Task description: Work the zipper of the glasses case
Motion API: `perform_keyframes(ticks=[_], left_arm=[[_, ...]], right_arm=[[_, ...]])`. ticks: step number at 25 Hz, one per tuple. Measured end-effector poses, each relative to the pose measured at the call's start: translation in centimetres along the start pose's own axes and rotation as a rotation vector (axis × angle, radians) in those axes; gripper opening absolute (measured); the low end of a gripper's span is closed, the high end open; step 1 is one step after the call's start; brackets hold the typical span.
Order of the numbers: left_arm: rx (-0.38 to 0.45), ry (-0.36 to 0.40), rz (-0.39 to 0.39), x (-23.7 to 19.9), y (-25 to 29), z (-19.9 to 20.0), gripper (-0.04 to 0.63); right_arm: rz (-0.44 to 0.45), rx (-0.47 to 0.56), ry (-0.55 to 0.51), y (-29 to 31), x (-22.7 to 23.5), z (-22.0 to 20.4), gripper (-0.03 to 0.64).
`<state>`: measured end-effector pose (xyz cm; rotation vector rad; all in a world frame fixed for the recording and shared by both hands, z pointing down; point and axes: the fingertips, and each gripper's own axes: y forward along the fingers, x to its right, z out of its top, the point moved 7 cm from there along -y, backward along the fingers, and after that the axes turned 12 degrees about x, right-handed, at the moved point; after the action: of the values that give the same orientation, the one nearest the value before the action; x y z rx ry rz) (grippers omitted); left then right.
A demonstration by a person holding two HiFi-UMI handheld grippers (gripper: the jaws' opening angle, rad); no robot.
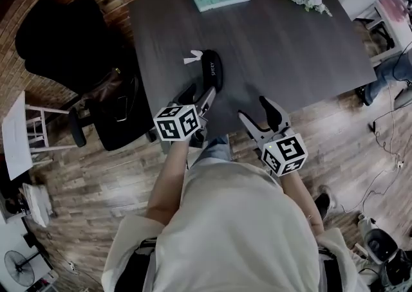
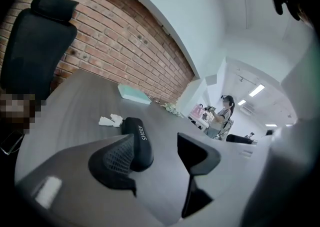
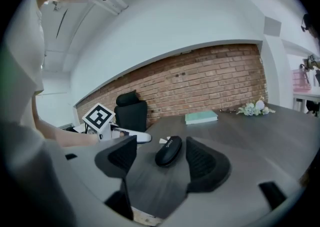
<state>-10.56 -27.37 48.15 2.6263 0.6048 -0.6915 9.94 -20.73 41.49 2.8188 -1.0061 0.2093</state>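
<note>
I'm at the approach step: neither pair of tongs has hold of anything yet. The glasses case [image 1: 211, 71] lies flat on the dark tabletop [image 1: 290, 53], toward my near edge and left of centre. A small white scrap [image 1: 192, 58] sits just beside its far end.

The left tongs [image 1: 198, 96] stand released, jaws wide apart. In the left gripper view the case's near end sits right at the inner face of the left-hand jaw. I cannot tell whether it brushes it, but nothing is pinched. The right tongs [image 1: 257, 116] hang near the tabletop's edge, well to the right of the case. Their jaws are also spread and empty, with the case visible beyond and between them in the right gripper view.

The case is a long, rounded black shell. Its long axis runs away from me toward the far edge, leaning slightly right at the far end, and the printed lettering runs lengthwise along the top. The near end points at my left tongs.

I judge the next move needs two things. The left tongs must shift across so the shell sits squarely between the jaws, then clamp across its narrow width to pin it. The right tongs must come in for the zipper pull. I cannot make out the pull or the zipper line in any view, so I'd have to find it first.
</note>
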Motion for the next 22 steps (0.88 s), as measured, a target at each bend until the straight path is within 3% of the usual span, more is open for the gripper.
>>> perform_keyframes(ticks=[13,22], left_arm=[[-0.154,-0.084,0.021,-5.8,7.7,-1.3,0.270],[-0.244,-0.121,-0.014,-5.6,10.6,-3.4,0.301]], right_arm=[[-0.004,-0.082,0.053,6.7,3.8,-1.3,0.299],[-0.004,-0.127,0.070,8.4,4.6,-2.2,0.296]])
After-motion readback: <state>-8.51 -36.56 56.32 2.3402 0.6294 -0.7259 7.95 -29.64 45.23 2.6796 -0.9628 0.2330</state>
